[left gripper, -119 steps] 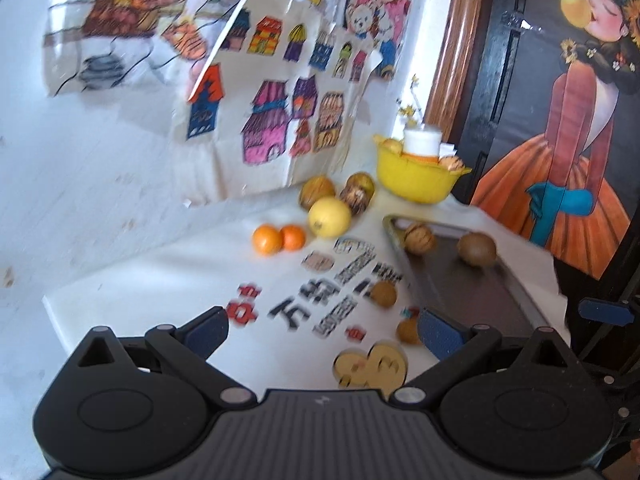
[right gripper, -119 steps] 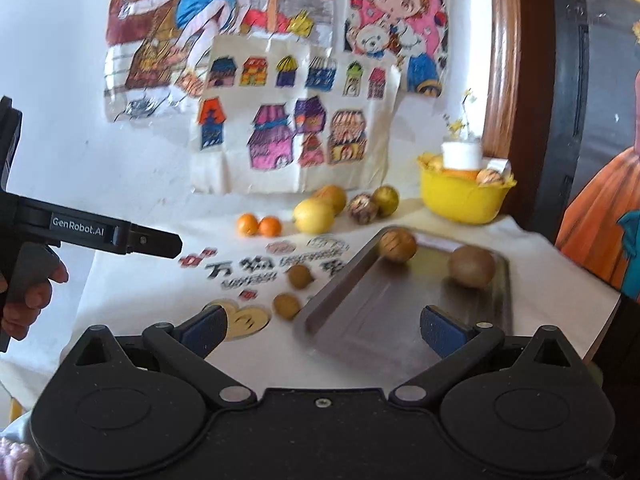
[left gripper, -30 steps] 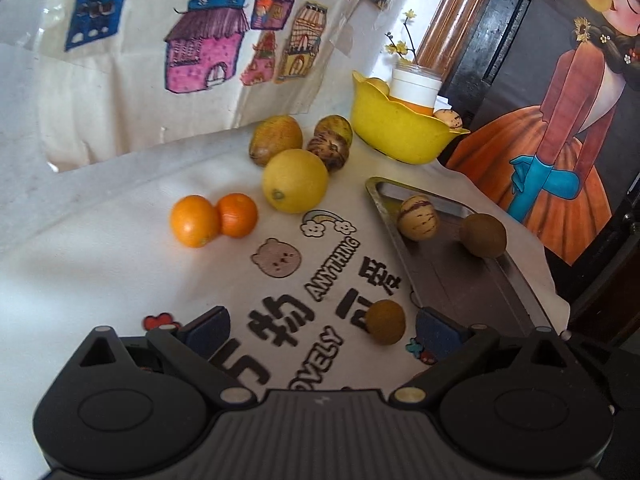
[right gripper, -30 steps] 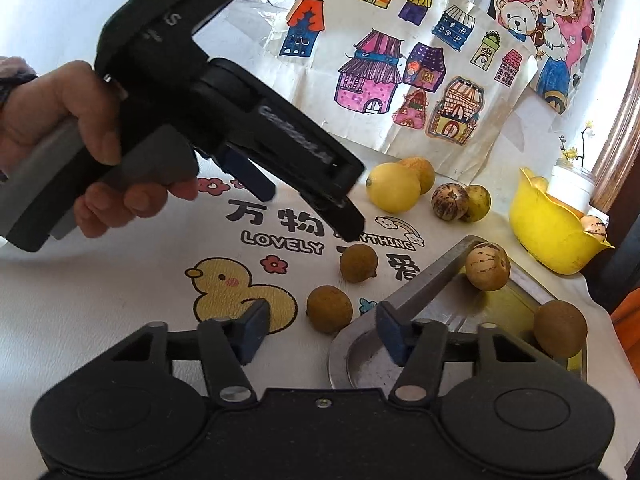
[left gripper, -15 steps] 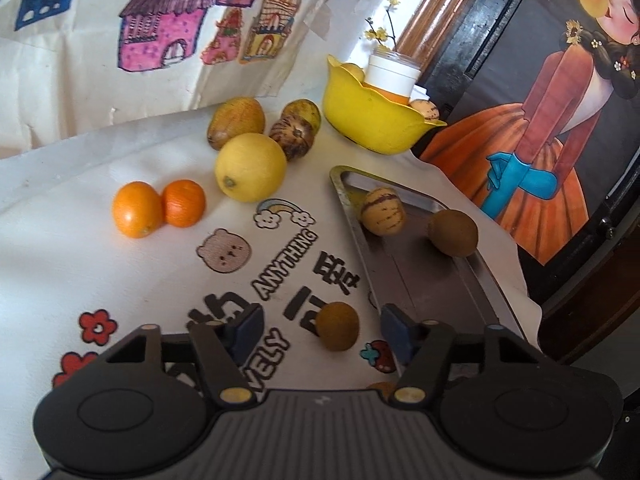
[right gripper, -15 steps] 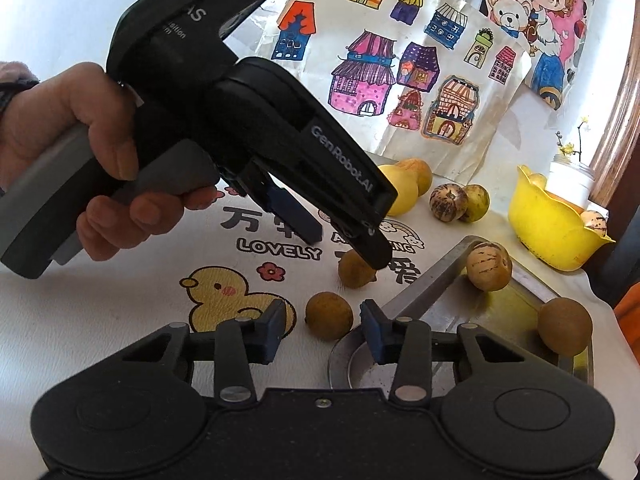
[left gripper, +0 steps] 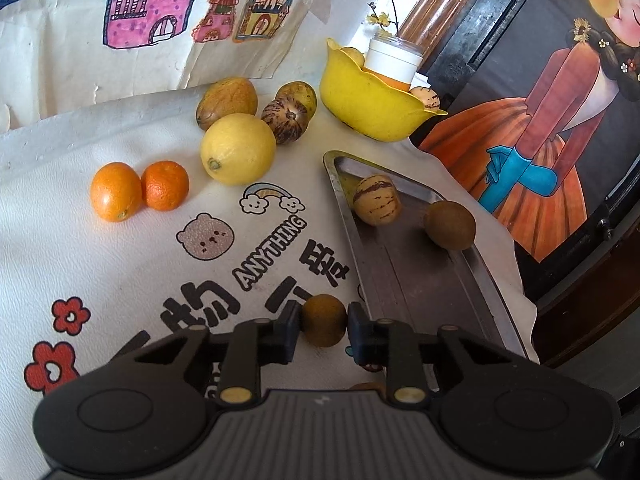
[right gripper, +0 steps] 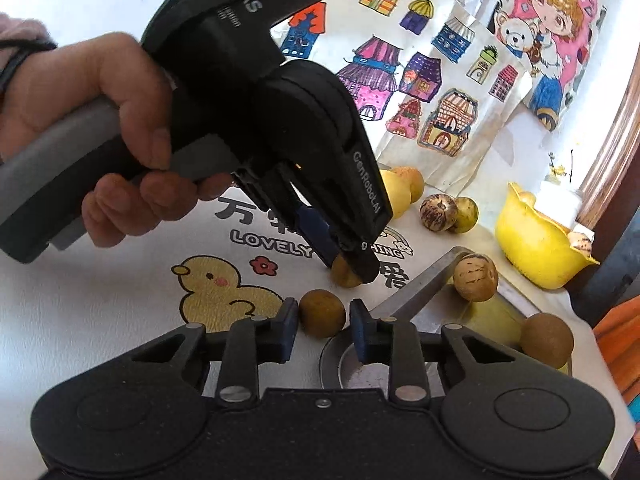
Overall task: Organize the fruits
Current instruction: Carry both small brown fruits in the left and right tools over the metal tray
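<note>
In the left wrist view my left gripper (left gripper: 323, 334) is closing on a small brown fruit (left gripper: 324, 320) on the printed white cloth, and both pads touch its sides. The right wrist view shows that left gripper (right gripper: 352, 266), held by a hand, with its tips on the same fruit (right gripper: 345, 276). My right gripper (right gripper: 325, 330) is closing on a second small brown fruit (right gripper: 322, 313), pads at its sides, just left of the metal tray (right gripper: 424, 288). The tray (left gripper: 420, 280) holds a striped pale melon (left gripper: 376, 200) and a kiwi (left gripper: 450, 224).
Behind on the cloth lie a lemon (left gripper: 238, 148), two oranges (left gripper: 116, 192), a mango-like fruit (left gripper: 226, 98) and two smaller round fruits (left gripper: 286, 116). A yellow bowl (left gripper: 368, 96) holding a white jar (left gripper: 394, 58) stands at the back. The table edge runs just right of the tray.
Both grippers' jaws have narrowed from wide apart to touching a small brown fruit each. The left gripper has dropped in closer over its fruit.
</note>
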A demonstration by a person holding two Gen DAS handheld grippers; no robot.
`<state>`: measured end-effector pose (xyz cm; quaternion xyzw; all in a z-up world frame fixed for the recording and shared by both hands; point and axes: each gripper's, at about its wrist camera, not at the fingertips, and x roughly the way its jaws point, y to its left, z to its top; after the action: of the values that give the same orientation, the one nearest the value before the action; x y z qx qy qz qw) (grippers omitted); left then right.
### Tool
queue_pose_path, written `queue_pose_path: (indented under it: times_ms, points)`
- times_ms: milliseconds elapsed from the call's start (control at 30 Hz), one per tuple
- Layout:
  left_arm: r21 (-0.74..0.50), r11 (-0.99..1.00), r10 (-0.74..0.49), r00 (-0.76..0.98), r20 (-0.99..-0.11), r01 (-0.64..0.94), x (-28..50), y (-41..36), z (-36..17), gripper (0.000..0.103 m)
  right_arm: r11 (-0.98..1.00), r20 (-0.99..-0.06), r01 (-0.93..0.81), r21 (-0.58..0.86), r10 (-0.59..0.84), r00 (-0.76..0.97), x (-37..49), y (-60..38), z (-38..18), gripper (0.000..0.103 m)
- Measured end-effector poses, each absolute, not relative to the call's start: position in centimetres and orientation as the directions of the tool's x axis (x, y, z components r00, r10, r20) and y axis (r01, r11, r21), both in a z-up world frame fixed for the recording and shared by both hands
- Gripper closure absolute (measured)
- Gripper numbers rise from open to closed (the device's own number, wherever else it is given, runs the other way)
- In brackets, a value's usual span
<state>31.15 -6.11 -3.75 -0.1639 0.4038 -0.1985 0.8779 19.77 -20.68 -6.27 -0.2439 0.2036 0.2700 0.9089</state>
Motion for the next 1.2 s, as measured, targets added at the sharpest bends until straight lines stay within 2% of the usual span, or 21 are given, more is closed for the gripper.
queue_pose_path:
  times_ms: [433, 767, 967, 1200]
  points:
    - [-0.449, 0.880, -0.443, 0.611, -0.657, 0.154, 30.7, -5.6, -3.5, 0.075, 0.714, -0.466, -0.577, -0.397, 0.385, 0.797, 18.3, -20.5, -6.4, 0.076]
    - [-0.426, 0.896, -0.398, 0.652, -0.645, 0.126, 29.8, -5.5, -2.4, 0.075, 0.748, -0.415, -0.537, -0.390, 0.378, 0.827, 16.8, -22.2, -5.3, 0.076]
    - [-0.396, 0.907, -0.375, 0.695, -0.613, 0.141, 29.8, -6.4, -0.7, 0.075, 0.810, -0.376, -0.456, -0.368, 0.319, 0.870, 17.1, -24.9, -4.2, 0.076]
    - [-0.387, 0.900, -0.410, 0.690, -0.597, 0.200, 30.9, -9.8, 0.1, 0.075, 0.869, -0.356, -0.349, -0.352, 0.220, 0.908, 19.3, -28.7, -3.5, 0.076]
